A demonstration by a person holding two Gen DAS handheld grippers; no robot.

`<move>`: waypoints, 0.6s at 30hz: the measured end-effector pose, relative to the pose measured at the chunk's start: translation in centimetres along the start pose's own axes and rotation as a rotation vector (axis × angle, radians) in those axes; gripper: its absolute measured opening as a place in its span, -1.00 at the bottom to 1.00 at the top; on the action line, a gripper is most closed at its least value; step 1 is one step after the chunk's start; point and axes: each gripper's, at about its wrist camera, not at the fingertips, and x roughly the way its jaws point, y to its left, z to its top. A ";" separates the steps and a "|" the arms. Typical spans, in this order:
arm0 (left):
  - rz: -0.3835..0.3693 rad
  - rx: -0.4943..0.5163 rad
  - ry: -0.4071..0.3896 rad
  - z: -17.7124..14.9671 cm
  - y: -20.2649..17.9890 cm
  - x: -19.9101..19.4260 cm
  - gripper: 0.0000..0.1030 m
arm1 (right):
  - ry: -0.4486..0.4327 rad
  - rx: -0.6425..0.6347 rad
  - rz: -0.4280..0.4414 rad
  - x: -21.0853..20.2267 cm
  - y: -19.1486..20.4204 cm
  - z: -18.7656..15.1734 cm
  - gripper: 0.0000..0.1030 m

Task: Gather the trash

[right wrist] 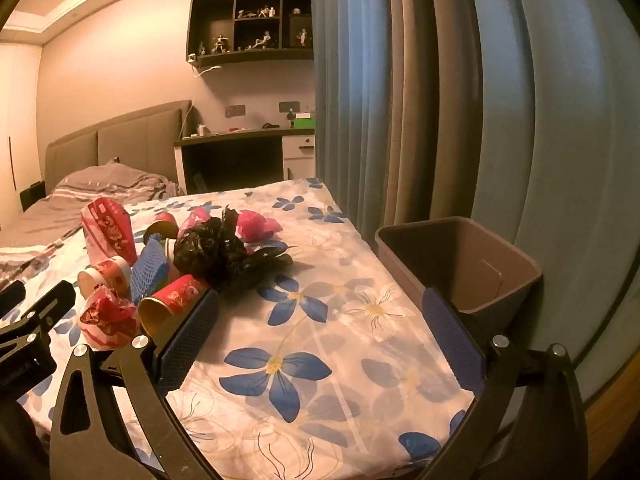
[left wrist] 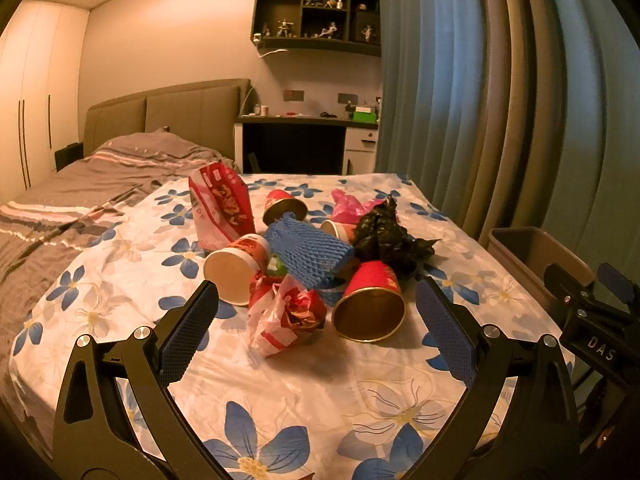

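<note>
Both grippers [left wrist: 316, 320] [right wrist: 322, 332] hover spread wide.

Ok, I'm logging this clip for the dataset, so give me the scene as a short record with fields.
surface: floral tablecloth
trash pile: red paper cup, blue foam net, black bag, crumpled red-white wrapper
bin: brown, at the table's right edge, looks empty
left gripper: open, empty, facing the pile
right gripper: open, empty
</note>
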 end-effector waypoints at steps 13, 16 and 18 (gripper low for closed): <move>0.000 0.000 0.003 0.0 0.0 0.0 0.89 | 0.002 0.002 -0.002 0.2 -0.5 -0.2 0.90; 0.000 -0.001 0.004 0.0 0.0 0.0 0.89 | 0.001 0.003 -0.005 0.2 -0.4 -0.3 0.90; 0.000 -0.002 0.003 0.0 -0.1 0.0 0.89 | 0.000 0.003 -0.004 0.2 -0.4 -0.3 0.90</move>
